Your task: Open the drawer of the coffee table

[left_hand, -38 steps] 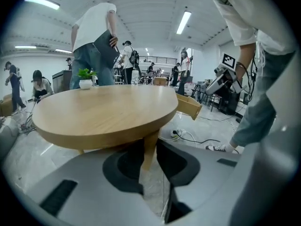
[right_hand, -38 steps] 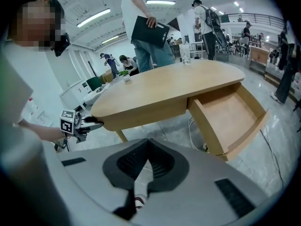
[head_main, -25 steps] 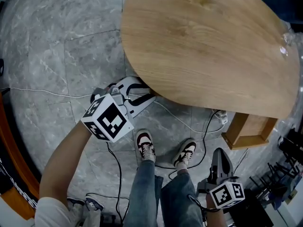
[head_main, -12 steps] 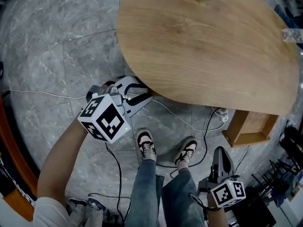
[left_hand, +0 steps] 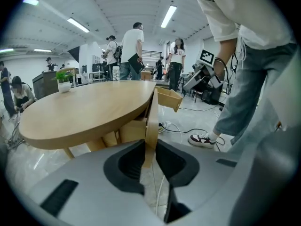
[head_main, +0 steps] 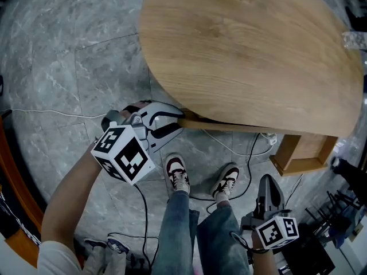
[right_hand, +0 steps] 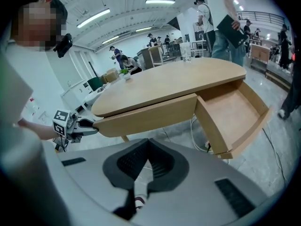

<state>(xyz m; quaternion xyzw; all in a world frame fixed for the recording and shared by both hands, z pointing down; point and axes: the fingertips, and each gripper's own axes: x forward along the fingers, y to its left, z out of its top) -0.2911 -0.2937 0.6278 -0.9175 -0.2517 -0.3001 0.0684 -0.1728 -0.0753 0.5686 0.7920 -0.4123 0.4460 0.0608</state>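
Note:
The coffee table has an oval wooden top. A thin strip of its drawer front shows just past the top's near rim. My left gripper is shut on the left end of that front; in the left gripper view the panel stands edge-on between the pads of the gripper. The right gripper view shows the long front out from under the top, with the left gripper at its end. My right gripper hangs shut and empty by my right leg, away from the table.
A second drawer stands wide open at the table's right end. Cables and a power strip lie on the grey floor by my shoes. Dark equipment crowds the lower right. People stand beyond the table.
The left gripper has shifted slightly toward me, and the drawer front now shows as a strip past the tabletop's rim. The right gripper has stayed put.

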